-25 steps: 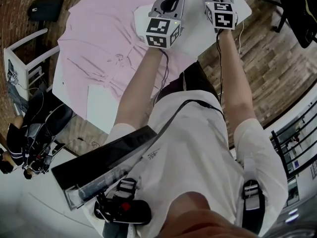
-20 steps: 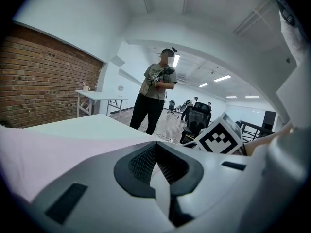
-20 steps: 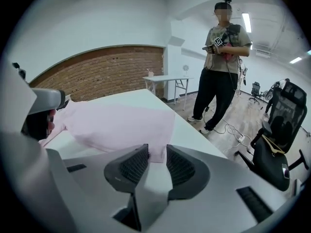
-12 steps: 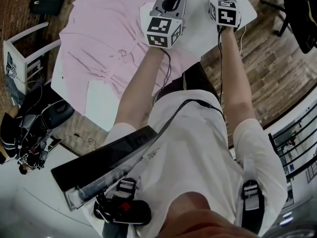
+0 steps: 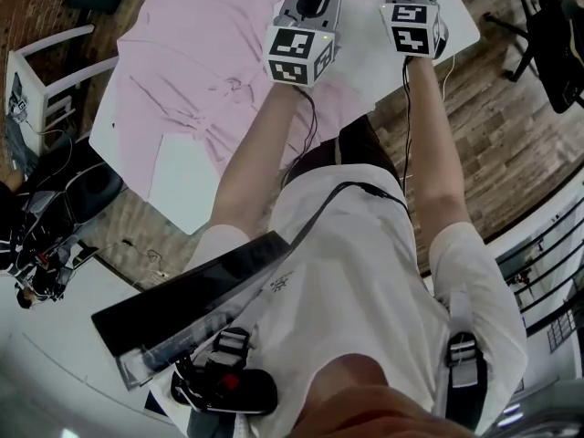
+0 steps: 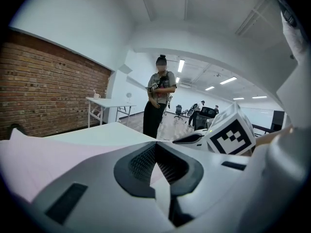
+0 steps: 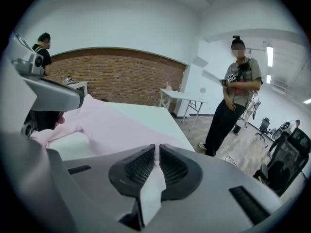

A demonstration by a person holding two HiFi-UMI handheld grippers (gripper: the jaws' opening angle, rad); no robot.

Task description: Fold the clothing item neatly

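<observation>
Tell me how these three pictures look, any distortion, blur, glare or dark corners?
Head view: evenly lit and sharp, pink shirt clear, edges bowed by the wide lens. Left gripper view: strong fisheye, black corners, foreground soft. Right gripper view: same fisheye and black corners, ceiling light blown out, brick wall curved.
</observation>
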